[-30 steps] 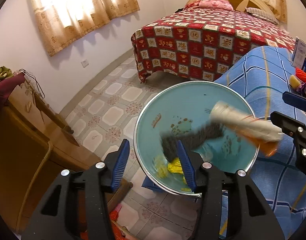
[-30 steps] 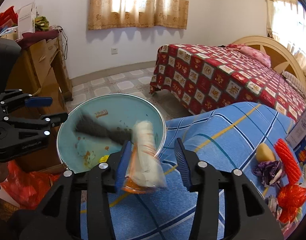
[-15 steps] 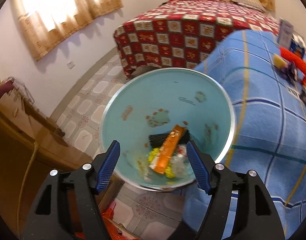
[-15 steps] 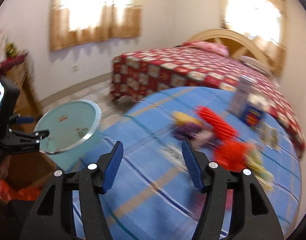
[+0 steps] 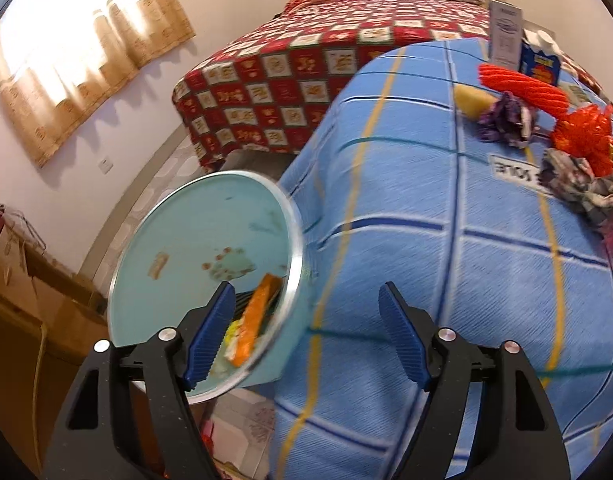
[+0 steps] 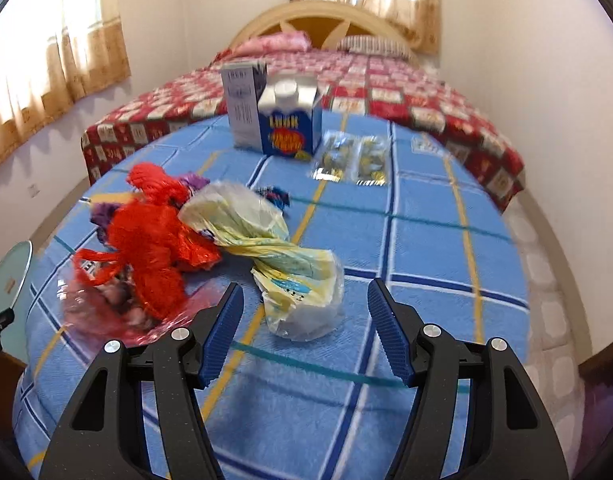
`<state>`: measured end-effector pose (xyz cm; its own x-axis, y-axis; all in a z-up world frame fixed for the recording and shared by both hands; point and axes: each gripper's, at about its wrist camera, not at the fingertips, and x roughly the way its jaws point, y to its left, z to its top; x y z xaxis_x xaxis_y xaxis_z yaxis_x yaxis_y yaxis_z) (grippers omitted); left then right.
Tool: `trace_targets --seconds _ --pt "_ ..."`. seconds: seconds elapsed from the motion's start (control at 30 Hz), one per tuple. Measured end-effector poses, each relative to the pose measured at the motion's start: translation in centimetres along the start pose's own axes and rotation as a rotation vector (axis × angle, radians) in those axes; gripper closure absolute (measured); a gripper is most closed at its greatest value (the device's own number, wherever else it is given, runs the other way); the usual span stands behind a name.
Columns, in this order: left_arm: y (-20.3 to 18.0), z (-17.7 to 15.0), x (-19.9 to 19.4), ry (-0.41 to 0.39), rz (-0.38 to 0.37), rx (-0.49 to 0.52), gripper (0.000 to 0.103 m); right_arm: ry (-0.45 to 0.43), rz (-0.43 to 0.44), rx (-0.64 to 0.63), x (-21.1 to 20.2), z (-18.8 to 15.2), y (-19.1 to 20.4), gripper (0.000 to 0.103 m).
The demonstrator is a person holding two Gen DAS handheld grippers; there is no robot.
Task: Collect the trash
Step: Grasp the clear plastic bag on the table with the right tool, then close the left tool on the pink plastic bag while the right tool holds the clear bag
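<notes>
The crumpled plastic bag (image 6: 294, 264) lies on the blue checked surface (image 6: 426, 248), just ahead of my right tongs (image 6: 304, 334), which tilt down, jaws opening and empty. My left tongs (image 5: 306, 338) are also opening, holding nothing, beside the bin (image 5: 194, 248); its wrappers are partly hidden.

It was a home bedroom: beyond the claw stood a bed with a cream arched wooden headboard (image 6: 318, 20) and red patchwork quilt (image 6: 406, 92), tan curtains (image 6: 46, 68) over sunlit windows, patterned floor tiles (image 6: 546, 264) to its right.
</notes>
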<state>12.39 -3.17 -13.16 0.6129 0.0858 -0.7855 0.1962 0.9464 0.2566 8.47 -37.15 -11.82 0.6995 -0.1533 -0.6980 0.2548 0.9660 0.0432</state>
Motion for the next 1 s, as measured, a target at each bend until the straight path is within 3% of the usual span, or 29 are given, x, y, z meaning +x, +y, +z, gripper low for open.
trace_targets --seconds 0.17,0.23,0.33,0.4,0.67,1.0 --pt "-2.3 0.8 0.6 0.013 -0.02 0.007 0.029 0.101 0.055 0.032 3.5 0.9 -0.8 0.04" --pt "-2.8 1.0 0.4 0.004 0.004 0.011 0.029 0.136 0.069 0.027 4.3 0.9 -0.8 0.06" --pt "-2.8 1.2 0.1 -0.001 -0.009 0.004 0.029 0.142 0.09 0.038 4.3 0.7 -0.8 0.072" --pt "-2.9 1.3 -0.4 -0.007 -0.018 0.002 0.029 0.141 0.101 0.05 4.1 0.5 -0.8 0.075" --pt "-3.9 1.7 -3.3 -0.063 -0.055 0.01 0.029 0.073 0.089 0.059 1.4 -0.1 -1.1 0.077" --pt "-10.1 2.2 -6.1 -0.126 -0.206 0.069 0.029 0.005 0.022 0.074 -3.9 -3.5 -2.8 0.076"
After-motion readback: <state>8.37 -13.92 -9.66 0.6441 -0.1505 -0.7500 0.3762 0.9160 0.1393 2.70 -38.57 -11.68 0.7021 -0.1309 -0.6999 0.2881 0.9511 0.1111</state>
